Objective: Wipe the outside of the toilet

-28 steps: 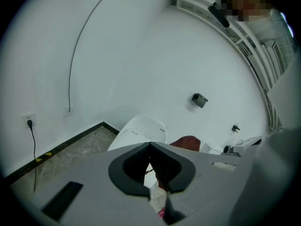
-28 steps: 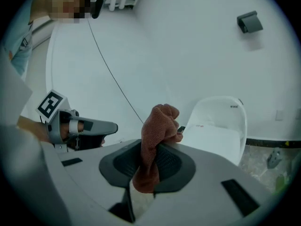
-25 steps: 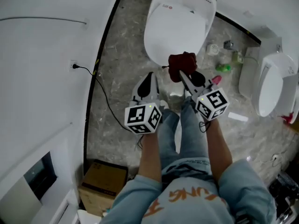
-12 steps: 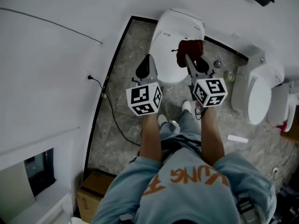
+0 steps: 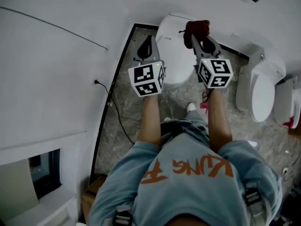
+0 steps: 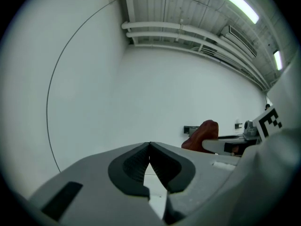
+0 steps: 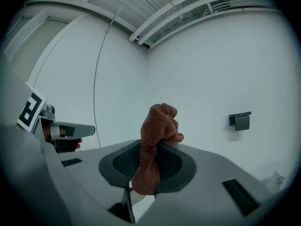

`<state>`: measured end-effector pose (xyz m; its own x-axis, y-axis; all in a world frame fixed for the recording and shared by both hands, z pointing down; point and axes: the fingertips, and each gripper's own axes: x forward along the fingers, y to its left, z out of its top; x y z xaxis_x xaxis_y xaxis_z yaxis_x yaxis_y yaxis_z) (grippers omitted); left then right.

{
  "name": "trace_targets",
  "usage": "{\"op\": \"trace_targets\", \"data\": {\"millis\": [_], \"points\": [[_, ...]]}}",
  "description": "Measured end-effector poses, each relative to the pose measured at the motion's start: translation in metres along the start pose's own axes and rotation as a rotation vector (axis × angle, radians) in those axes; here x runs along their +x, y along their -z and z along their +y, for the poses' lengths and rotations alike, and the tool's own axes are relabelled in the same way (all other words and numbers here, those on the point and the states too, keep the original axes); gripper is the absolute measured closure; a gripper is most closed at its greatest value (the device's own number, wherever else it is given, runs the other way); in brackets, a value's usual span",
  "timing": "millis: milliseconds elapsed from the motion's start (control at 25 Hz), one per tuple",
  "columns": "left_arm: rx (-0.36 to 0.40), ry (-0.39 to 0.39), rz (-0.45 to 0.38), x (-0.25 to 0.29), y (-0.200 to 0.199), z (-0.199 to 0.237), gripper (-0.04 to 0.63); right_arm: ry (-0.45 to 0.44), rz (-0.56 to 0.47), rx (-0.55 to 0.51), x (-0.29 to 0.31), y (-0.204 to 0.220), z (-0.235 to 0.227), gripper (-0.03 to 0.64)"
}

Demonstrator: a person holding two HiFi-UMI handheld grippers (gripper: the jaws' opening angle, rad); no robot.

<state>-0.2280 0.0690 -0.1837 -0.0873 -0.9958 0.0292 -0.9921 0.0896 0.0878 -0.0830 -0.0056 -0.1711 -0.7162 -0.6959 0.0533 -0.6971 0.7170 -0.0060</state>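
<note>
The white toilet [image 5: 173, 55] stands against the far wall in the head view, its lid down. My right gripper [image 5: 196, 34] is shut on a dark red cloth [image 5: 197, 28], held above the toilet's back right part. In the right gripper view the red cloth [image 7: 155, 140] bunches up between the pads and points at the white wall. My left gripper [image 5: 146, 45] hovers over the toilet's left edge, shut with nothing in it. In the left gripper view the left gripper [image 6: 149, 160] has its pads pressed together, and the cloth [image 6: 202, 134] shows at the right.
A second white toilet [image 5: 257, 95] stands to the right. A black cable [image 5: 115, 111] runs from a wall socket [image 5: 96, 82] down across the marble floor. A paper holder [image 7: 241, 120] hangs on the wall. A cardboard box [image 5: 90, 194] sits at the lower left.
Both grippers have risen and moved forward toward the wall. The cloth went from the toilet's front edge to above its back part. The person has stepped closer.
</note>
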Motion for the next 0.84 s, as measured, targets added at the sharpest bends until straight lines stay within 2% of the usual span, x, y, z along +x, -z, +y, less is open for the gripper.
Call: {"op": "trace_targets", "data": {"millis": [240,840], "points": [[0.04,-0.012,-0.003,-0.012,-0.002,0.004,0.6,0.002,-0.003,-0.014,-0.003,-0.001,0.012,0.537],[0.022,0.012,-0.003,-0.012,-0.003,0.007,0.6,-0.009,-0.007,-0.068,-0.001,-0.009,0.026,0.538]]}}
